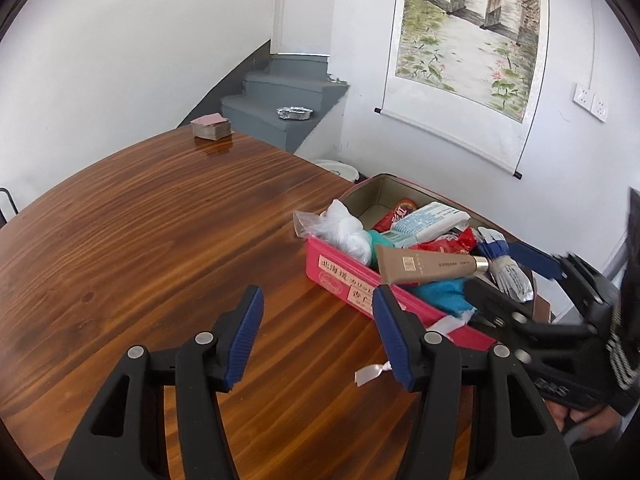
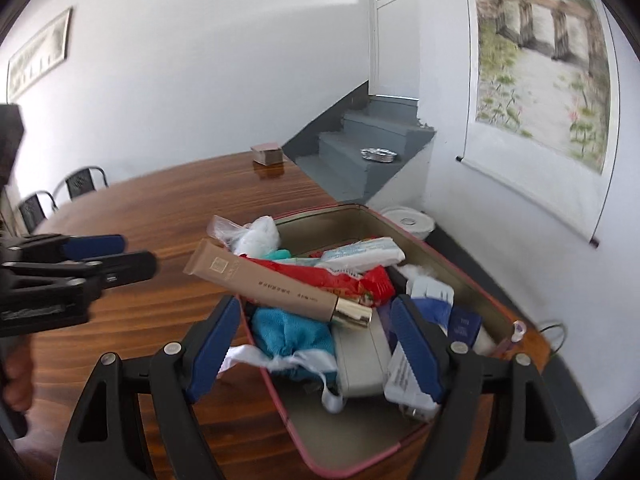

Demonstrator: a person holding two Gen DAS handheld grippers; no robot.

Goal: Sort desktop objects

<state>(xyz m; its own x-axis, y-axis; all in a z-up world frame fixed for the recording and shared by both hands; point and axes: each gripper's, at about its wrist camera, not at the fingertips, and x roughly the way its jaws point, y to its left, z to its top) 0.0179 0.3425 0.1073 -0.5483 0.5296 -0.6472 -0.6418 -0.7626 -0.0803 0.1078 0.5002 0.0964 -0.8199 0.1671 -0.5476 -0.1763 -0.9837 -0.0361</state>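
Closest in, left gripper (image 1: 318,336) spread wide over bare wooden table (image 1: 140,240), nothing between the blue pads, only a scrap of white ribbon (image 1: 370,374) lying just under the right-hand pad. Right gripper (image 2: 316,346) likewise spread wide, empty, poised over the near end of the pink tin (image 2: 296,440), straddling a teal cloth bundle (image 2: 292,334) and a pale grey case (image 2: 360,364).

Next out, tin crammed: beige tube (image 2: 264,280) with gold cap lying slantwise on top of the heap, tail end poking over the rim; red wrapper (image 2: 352,280) beneath it, white-and-blue packet (image 2: 360,254) behind, clear bag of white stuff (image 2: 252,236) at the far corner. Tube and heap blocking any straight reach to the tin floor.

From the left wrist view, labelled pink side of the tin visible, tin sitting at the table's right edge, right gripper seen side-on, angled down over it. From the right wrist view, tin's inside and the grey case visible instead, left gripper off to the left, clear of the tin, hand (image 2: 16,376) below it.

Farther back, small box (image 1: 212,126) at the table's far edge, foil dish (image 1: 294,113) on grey steps, hanging scroll painting (image 1: 472,28) on the wall, white bucket (image 2: 408,220) on the floor, chairs (image 2: 80,182) at left.
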